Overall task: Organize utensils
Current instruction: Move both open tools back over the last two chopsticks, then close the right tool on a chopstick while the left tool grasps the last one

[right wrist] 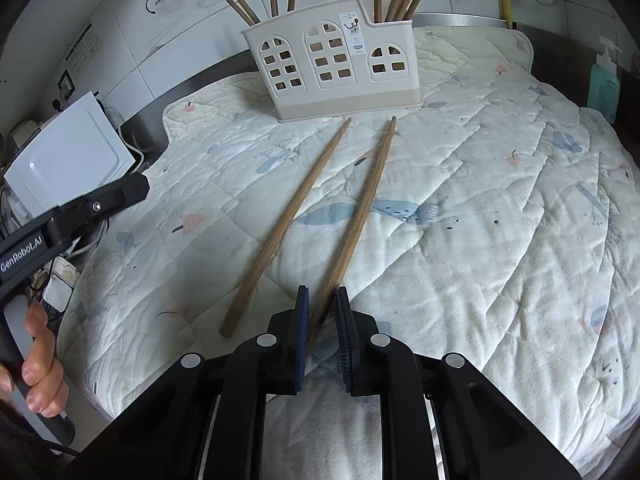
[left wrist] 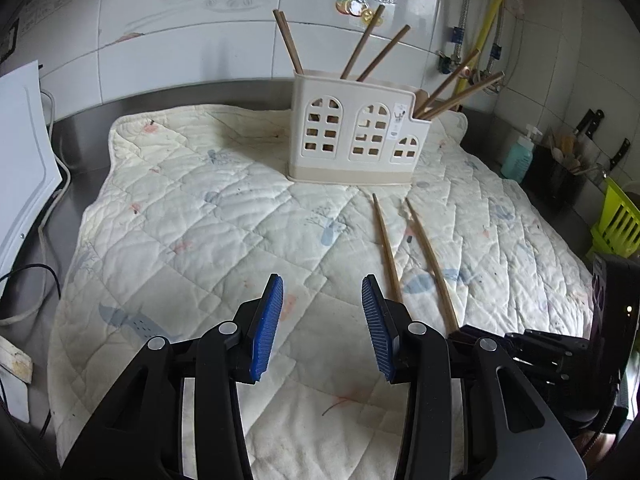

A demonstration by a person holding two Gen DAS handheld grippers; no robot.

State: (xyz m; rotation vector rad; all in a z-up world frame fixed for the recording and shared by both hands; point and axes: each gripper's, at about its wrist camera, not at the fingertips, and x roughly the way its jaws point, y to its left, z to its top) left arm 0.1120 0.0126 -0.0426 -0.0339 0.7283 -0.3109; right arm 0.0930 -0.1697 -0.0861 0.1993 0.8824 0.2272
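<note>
A cream utensil holder [left wrist: 356, 136] with arched window cut-outs stands at the back of a quilted mat [left wrist: 200, 216] and holds several wooden chopsticks; it also shows in the right wrist view [right wrist: 332, 60]. Two loose chopsticks lie on the mat. My right gripper [right wrist: 323, 300] is closed around the near end of the right chopstick [right wrist: 360, 208], which still rests on the mat. The left chopstick [right wrist: 288, 224] lies free beside it. My left gripper [left wrist: 322, 292] is open and empty above the mat, left of both chopsticks [left wrist: 388, 248].
A white appliance [right wrist: 68, 160] with cables stands at the left of the steel counter. A teal soap bottle [left wrist: 518, 156], a dark knife block [left wrist: 560, 176] and a green rack [left wrist: 616, 224] stand at the right. The tiled wall is behind.
</note>
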